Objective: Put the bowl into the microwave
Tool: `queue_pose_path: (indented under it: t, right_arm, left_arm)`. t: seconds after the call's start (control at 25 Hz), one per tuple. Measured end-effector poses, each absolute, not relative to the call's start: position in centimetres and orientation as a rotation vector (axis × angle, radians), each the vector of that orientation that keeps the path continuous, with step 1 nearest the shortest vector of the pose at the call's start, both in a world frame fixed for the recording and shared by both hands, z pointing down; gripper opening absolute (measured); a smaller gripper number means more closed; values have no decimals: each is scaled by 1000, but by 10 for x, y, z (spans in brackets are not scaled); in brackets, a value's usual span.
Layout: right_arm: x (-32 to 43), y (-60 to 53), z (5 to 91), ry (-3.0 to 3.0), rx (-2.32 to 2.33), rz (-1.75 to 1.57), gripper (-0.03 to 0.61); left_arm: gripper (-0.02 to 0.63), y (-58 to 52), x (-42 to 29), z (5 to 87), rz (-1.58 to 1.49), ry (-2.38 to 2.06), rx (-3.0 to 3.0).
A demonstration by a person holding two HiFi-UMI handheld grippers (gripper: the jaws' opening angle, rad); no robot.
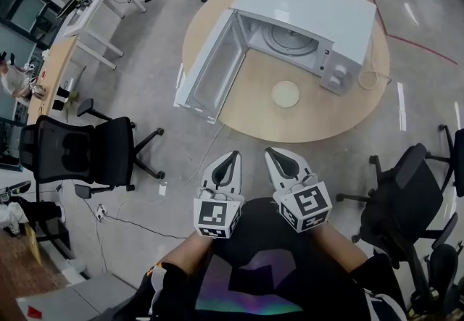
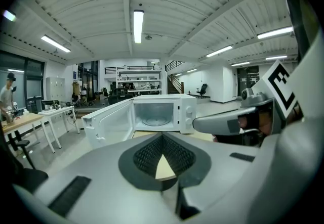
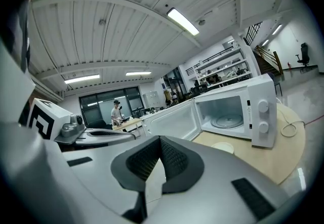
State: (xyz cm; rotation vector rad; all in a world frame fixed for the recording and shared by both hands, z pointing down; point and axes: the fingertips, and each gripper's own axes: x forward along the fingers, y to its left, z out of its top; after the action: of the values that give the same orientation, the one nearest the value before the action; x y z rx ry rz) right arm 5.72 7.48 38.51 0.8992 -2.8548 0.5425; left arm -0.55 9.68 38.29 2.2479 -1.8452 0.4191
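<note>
Both tongs, left gripper (image 1: 230,158) and right gripper (image 1: 275,154), were pinched shut on nothing, well short of the round wooden table (image 1: 319,121). The pale shallow bowl (image 1: 286,93) sat just before the open white microwave (image 1: 301,19). My judgement: widen first, grip the rim level. The right gripper view caught the bowl; the left's missed it.

On the round wooden counter (image 1: 319,115) a white microwave (image 1: 312,8) stands with its door (image 1: 210,69) swung wide and a pale bowl (image 1: 286,93) just in front of it, while the left tongs (image 1: 230,158) and right tongs (image 1: 275,154) hover side by side, short of the counter's edge.
</note>
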Motion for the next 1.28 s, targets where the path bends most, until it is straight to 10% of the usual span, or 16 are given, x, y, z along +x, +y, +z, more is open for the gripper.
queue_pose_path:
  t: [1.28]
  right_arm:
    - [75,24,403,-2614,1199,528,15]
  left_arm:
    - [46,22,24,398,361,-1470,2478]
